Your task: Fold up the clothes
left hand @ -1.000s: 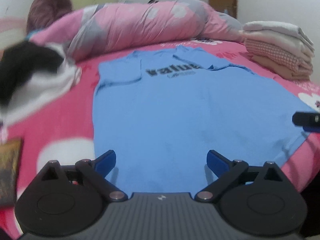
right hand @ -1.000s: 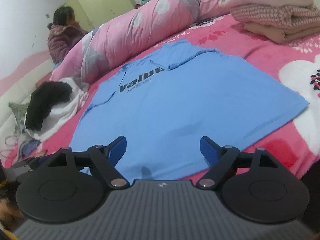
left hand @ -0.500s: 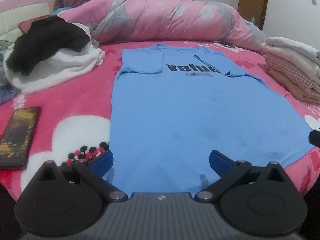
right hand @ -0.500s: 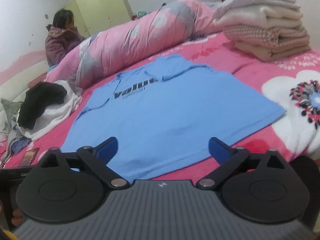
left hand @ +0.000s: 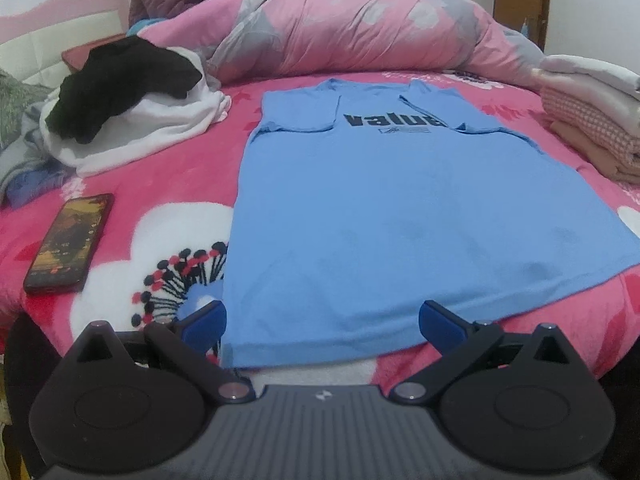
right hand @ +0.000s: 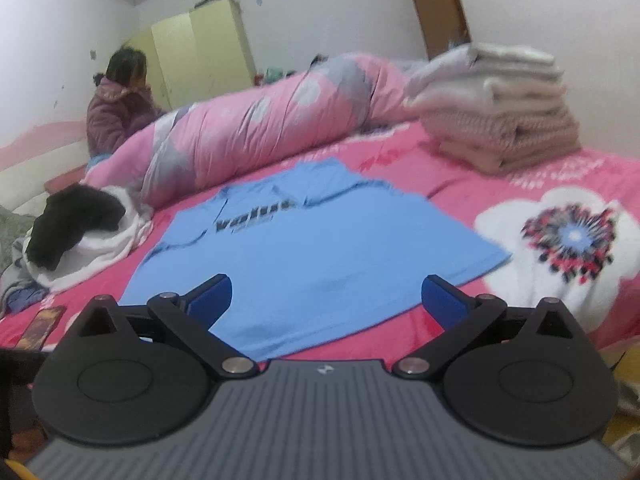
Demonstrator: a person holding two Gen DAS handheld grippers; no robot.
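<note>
While the blue T-shirt (left hand: 400, 216) lies flat on the bed (left hand: 160, 184) and both the left tool (left hand: 322, 324) and right tool (right hand: 326, 296) are held apart and empty, the blanket could be pinched along with the hem.

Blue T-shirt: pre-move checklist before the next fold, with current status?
1. Blue T-shirt lies flat on the bed, print up: ok.
2. Both sleeves already folded inward over the chest: ok.
3. Left gripper open, nothing between its fingers: ok.
4. Right gripper open, nothing held: ok.
5. Hem clear of the phone, which lies apart to its left: ok.
6. Folded stack well clear of the shirt: ok.
</note>
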